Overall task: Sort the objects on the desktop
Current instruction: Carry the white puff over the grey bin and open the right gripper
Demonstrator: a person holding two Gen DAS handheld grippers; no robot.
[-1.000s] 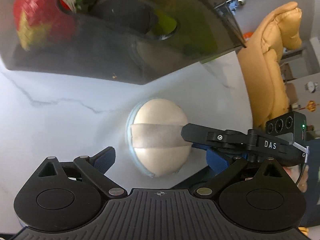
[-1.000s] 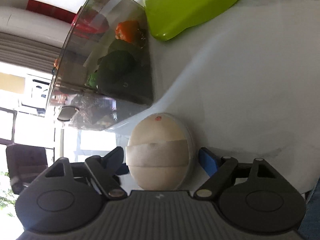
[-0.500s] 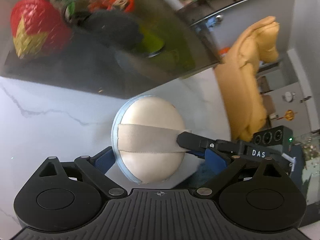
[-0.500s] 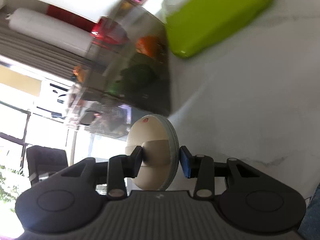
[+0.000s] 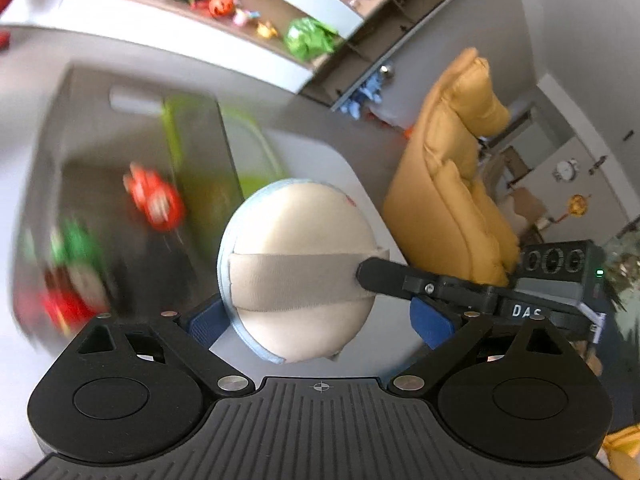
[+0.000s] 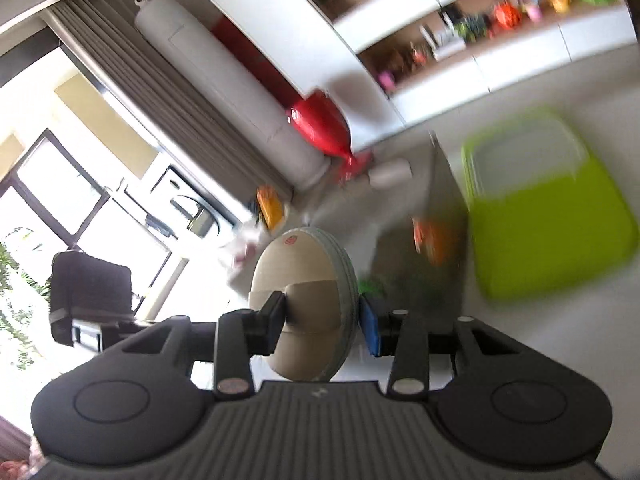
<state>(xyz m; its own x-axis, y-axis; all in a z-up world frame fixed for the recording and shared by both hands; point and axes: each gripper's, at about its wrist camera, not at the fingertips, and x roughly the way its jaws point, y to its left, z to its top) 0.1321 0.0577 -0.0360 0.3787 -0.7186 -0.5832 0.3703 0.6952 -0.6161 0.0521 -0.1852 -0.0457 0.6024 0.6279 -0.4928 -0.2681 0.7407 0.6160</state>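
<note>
A round beige powder puff (image 6: pixel 304 304) with a strap and pale blue rim is held edge-on, lifted off the white table. My right gripper (image 6: pixel 322 322) is shut on it. In the left wrist view the puff (image 5: pixel 296 264) faces the camera, with the right gripper's finger reaching in from the right onto its strap. My left gripper (image 5: pixel 320 320) is open; its blue pads stand either side of the puff, apart from it. A dark transparent bin (image 5: pixel 120 208) holds red, orange and green toys (image 5: pixel 156 200).
A lime green lidded box (image 6: pixel 548 216) lies on the table right of the dark bin (image 6: pixel 432 264). A yellow armchair (image 5: pixel 452 184) stands beyond the table edge (image 5: pixel 372 208). Shelves with small toys (image 5: pixel 224 4) line the far wall.
The right gripper closed on the puff and lifted it off the table, turning it on edge. Both cameras rose and tilted up, so the bin is now seen from above.
</note>
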